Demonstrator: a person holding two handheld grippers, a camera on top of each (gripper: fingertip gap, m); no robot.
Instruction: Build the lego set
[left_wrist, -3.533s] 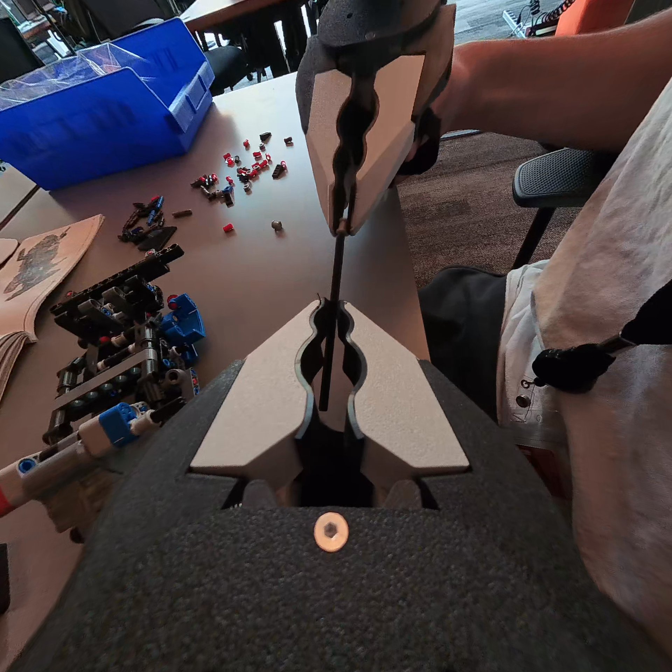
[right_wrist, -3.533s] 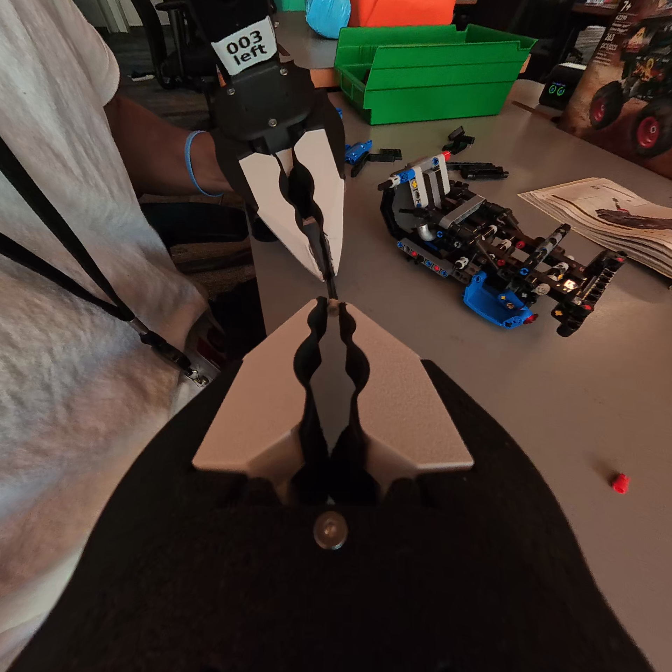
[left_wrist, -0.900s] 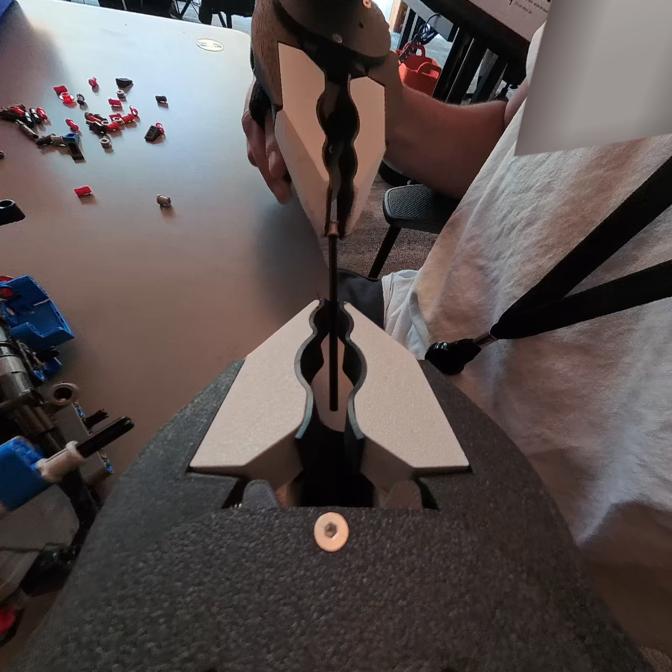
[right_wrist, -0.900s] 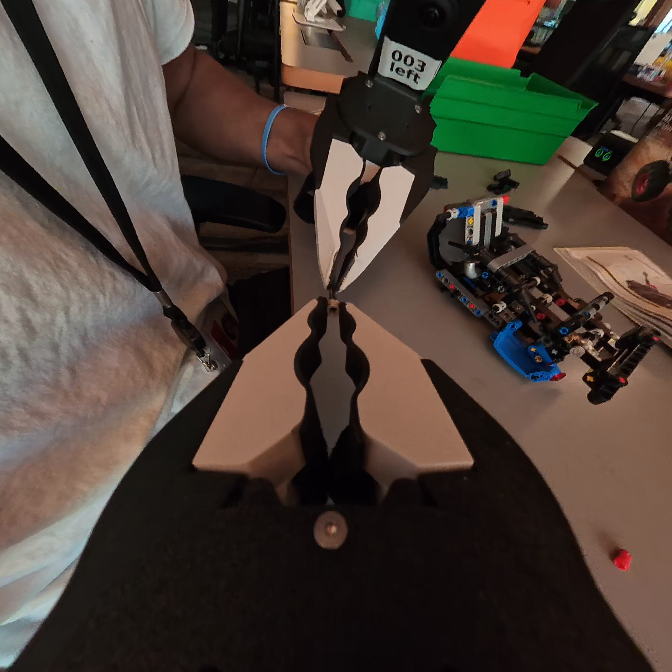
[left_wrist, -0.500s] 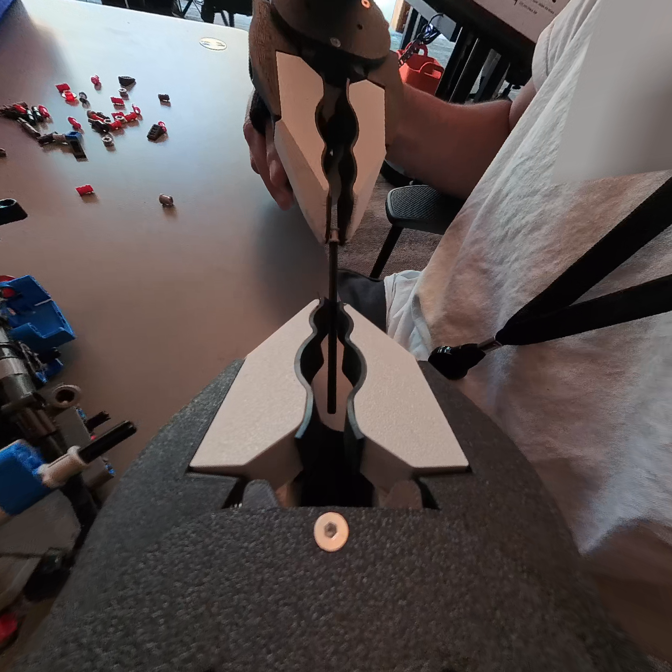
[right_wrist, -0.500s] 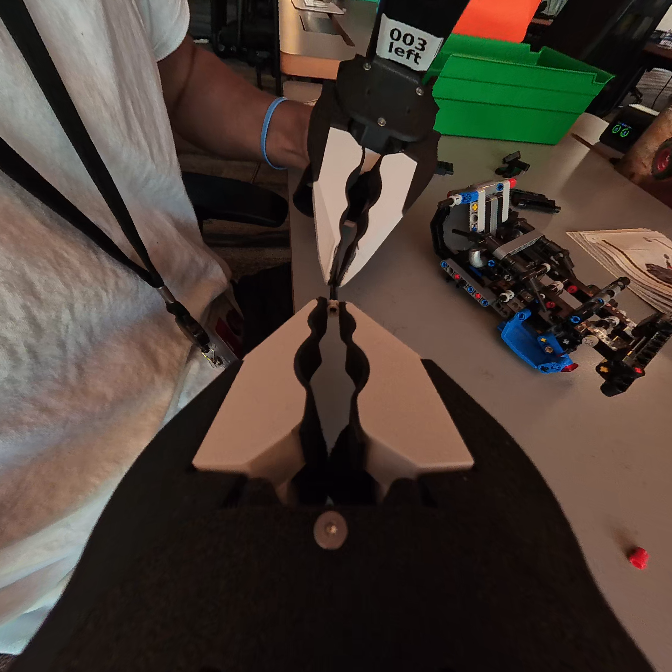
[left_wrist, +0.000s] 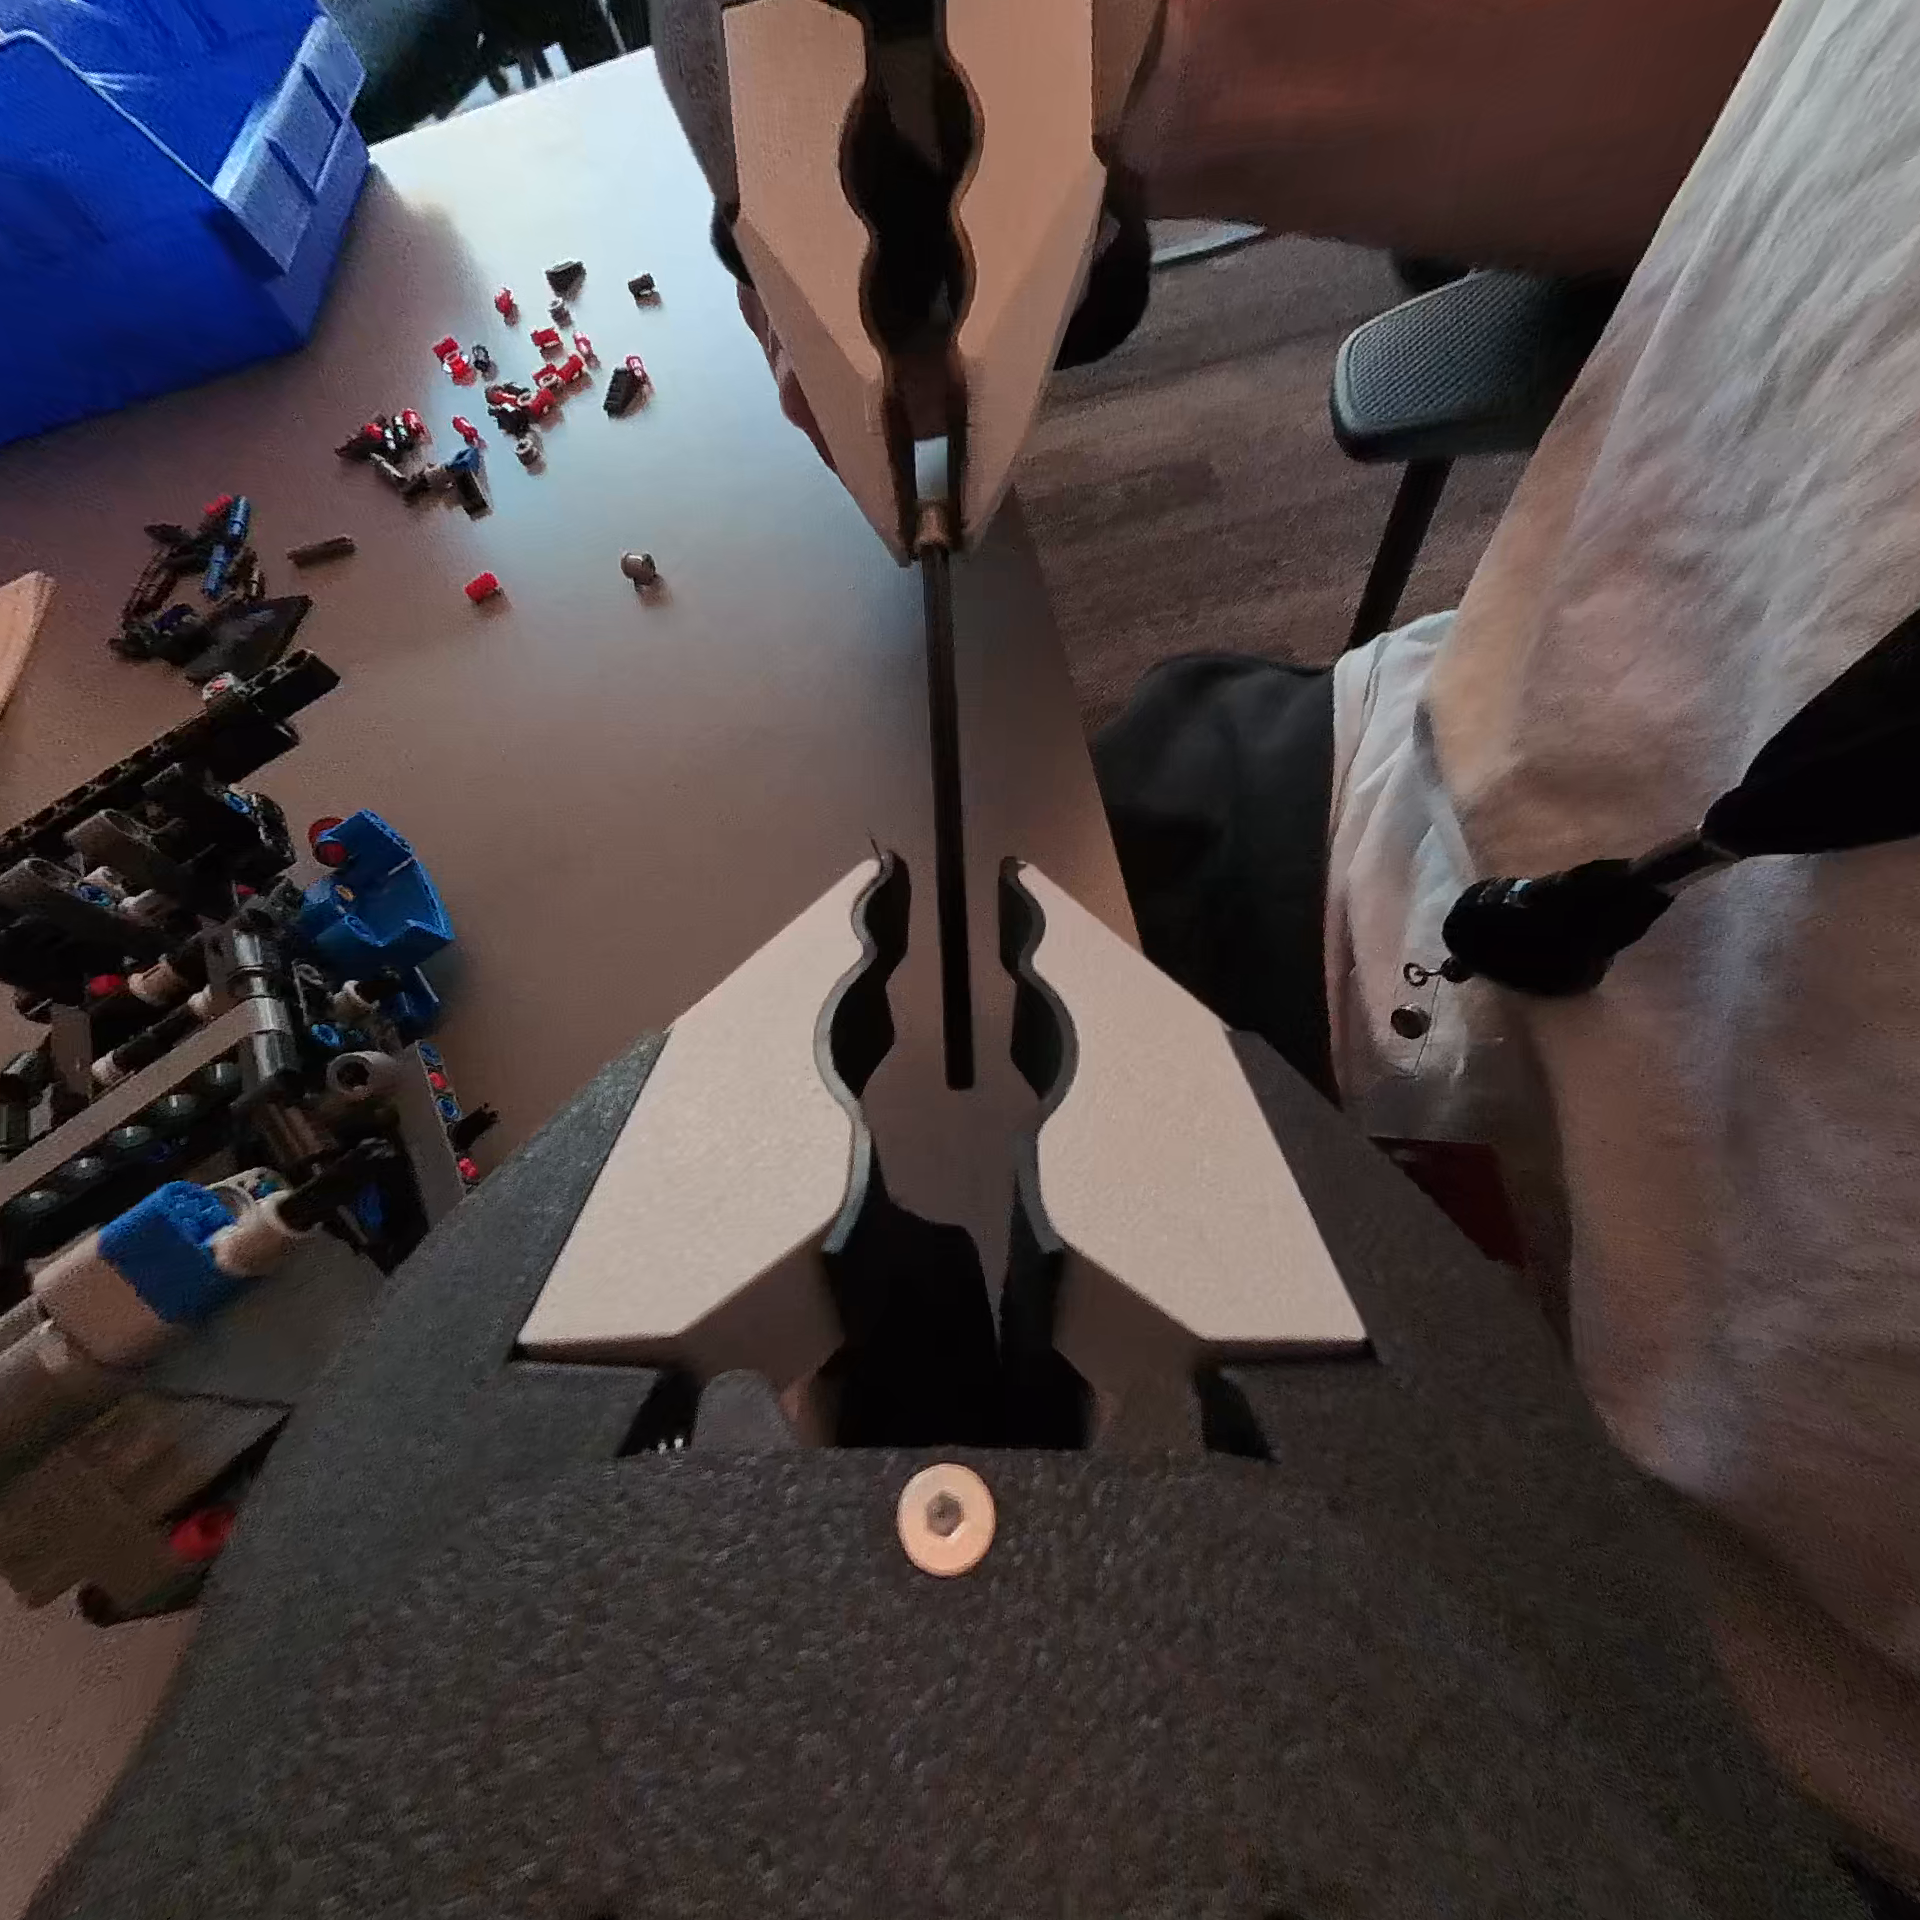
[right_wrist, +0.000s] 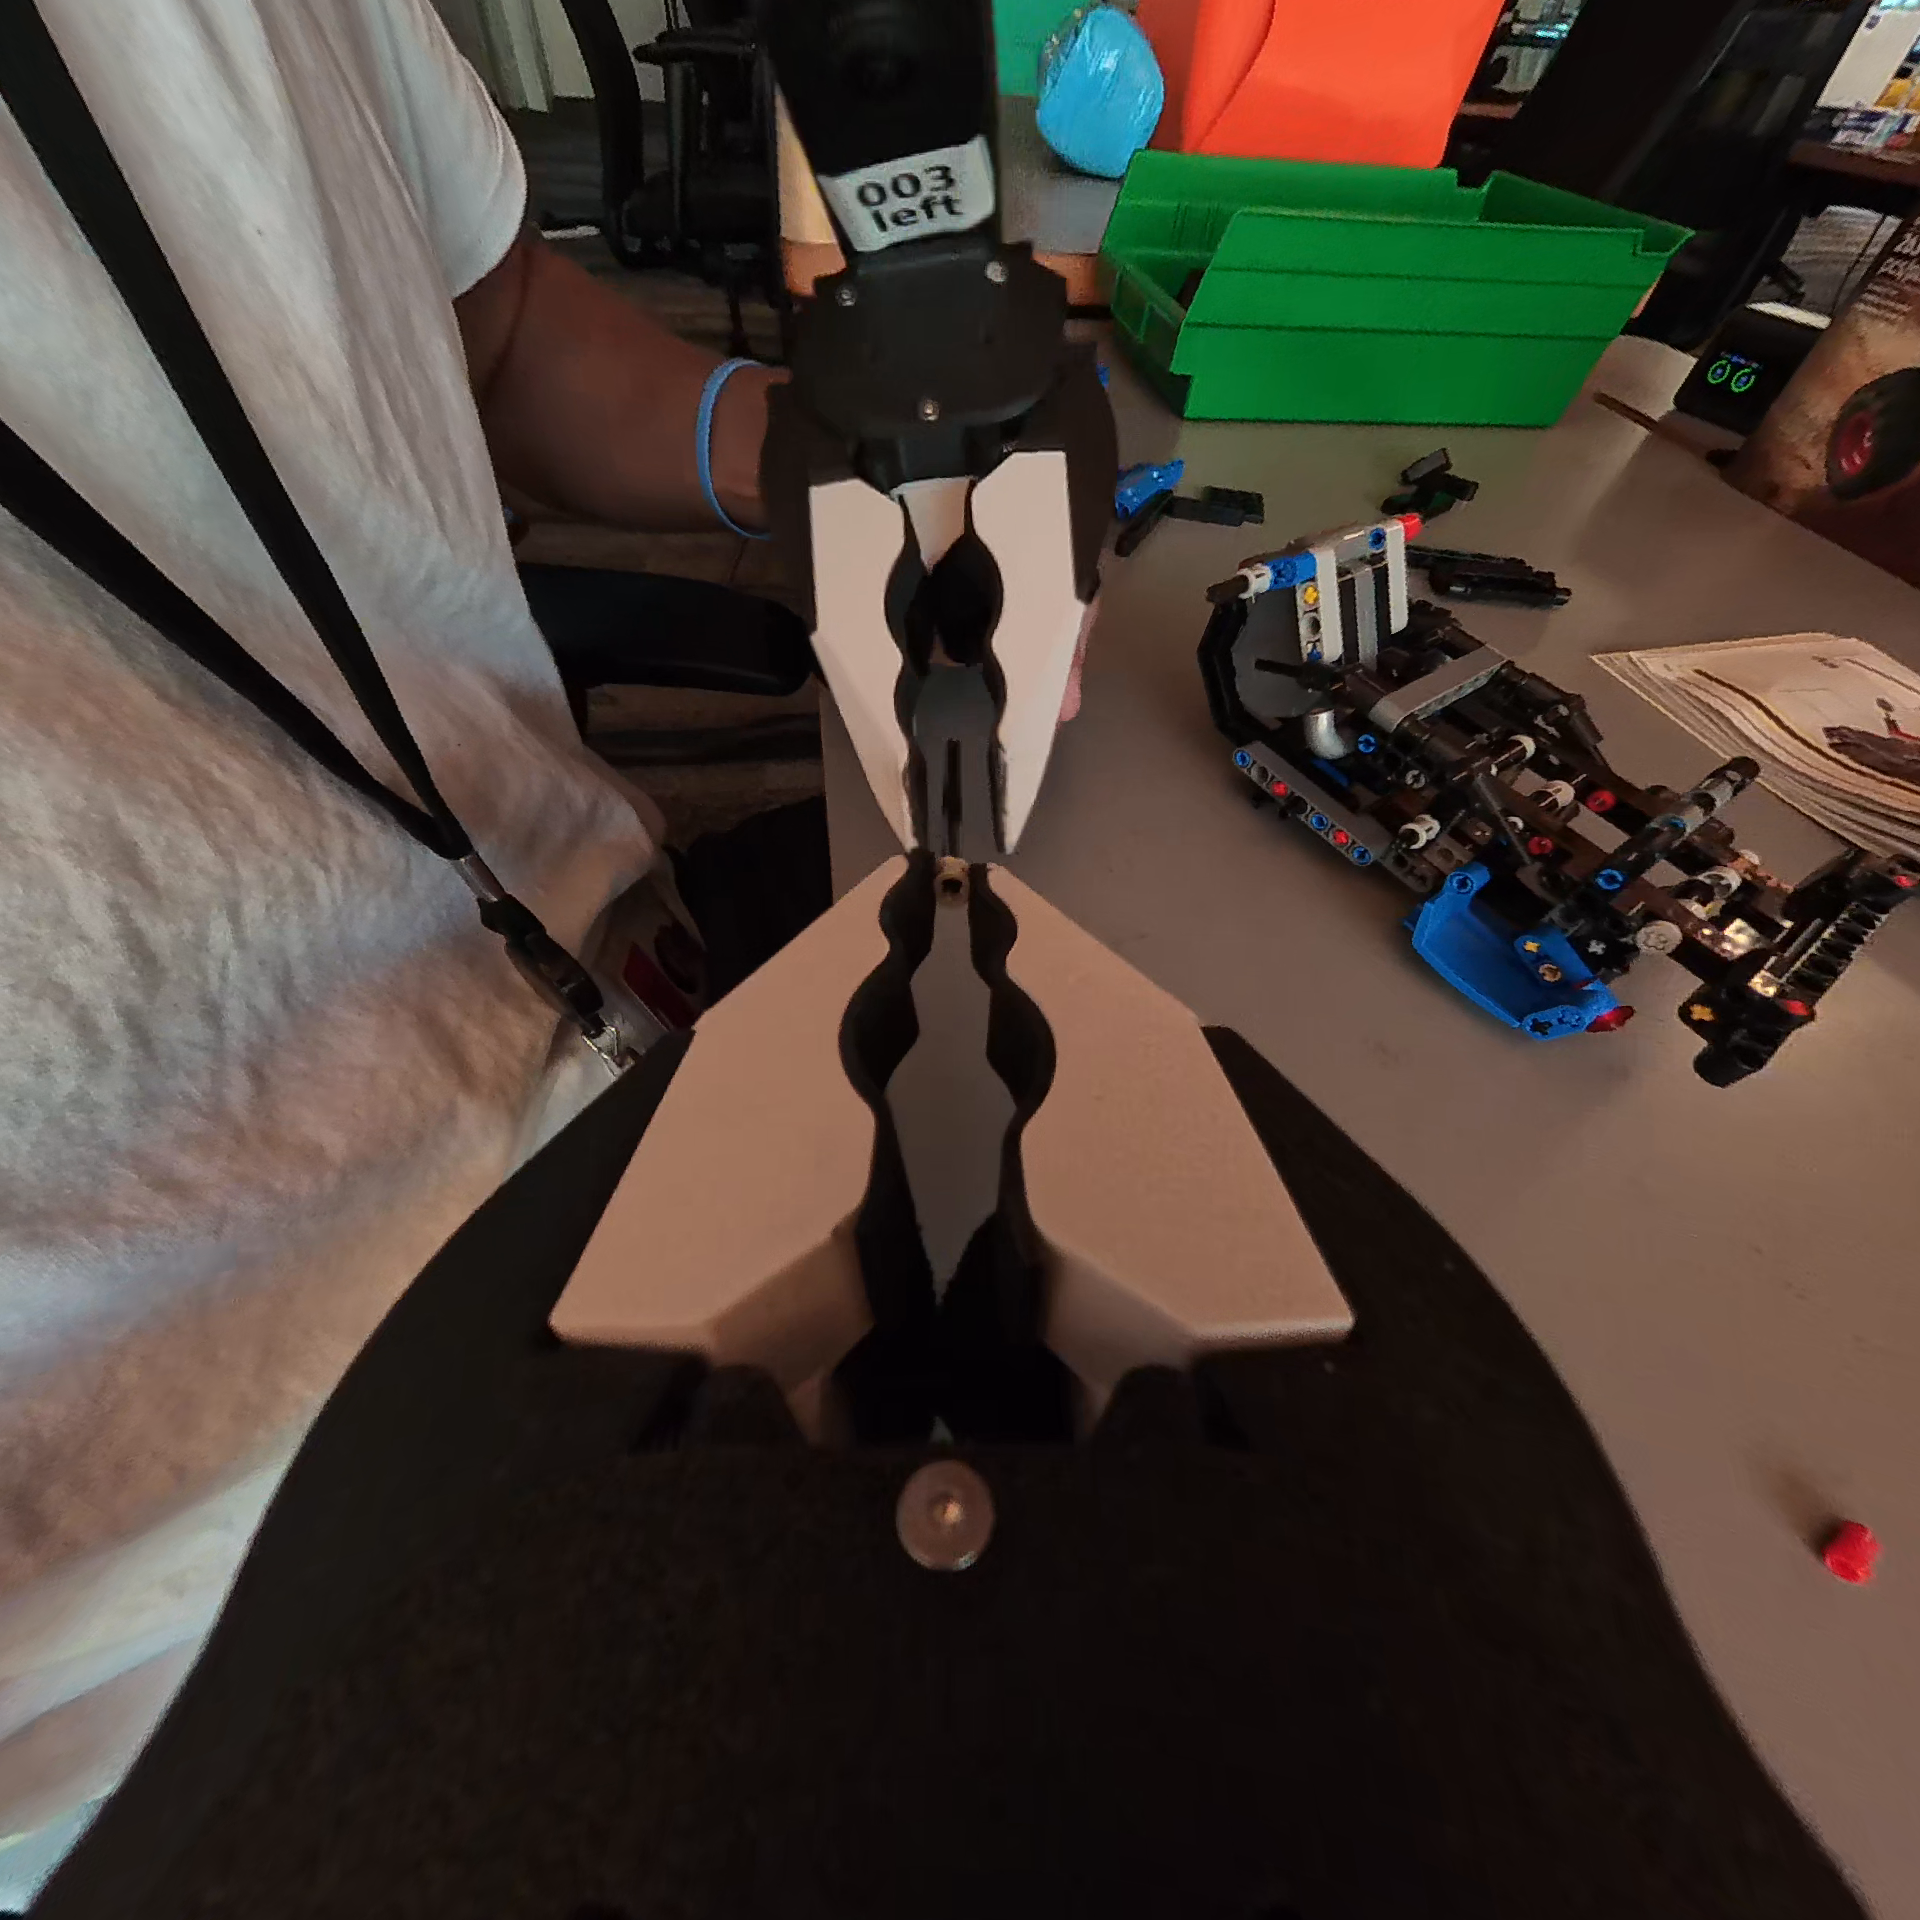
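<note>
Above the grey table (left_wrist: 644, 748), right tool (right_wrist: 951, 878) pinches a bushing (right_wrist: 950, 885); left tool (left_wrist: 948, 883) spread around the axle (left_wrist: 951, 831)

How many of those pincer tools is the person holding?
2. The left gripper, open, is nearest in the left wrist view; the right gripper faces it, shut on a tan bush.

**Clearance: open lane mid-tabletop**

Bare grey tabletop (left_wrist: 665, 748) lies open between the scattered small red and black pieces (left_wrist: 520, 384) and the black-and-blue lego vehicle chassis (left_wrist: 197, 997). Blue plastic bin (left_wrist: 135, 197) blocks one far corner, green plastic bin (right_wrist: 1382, 301) the other.
</note>
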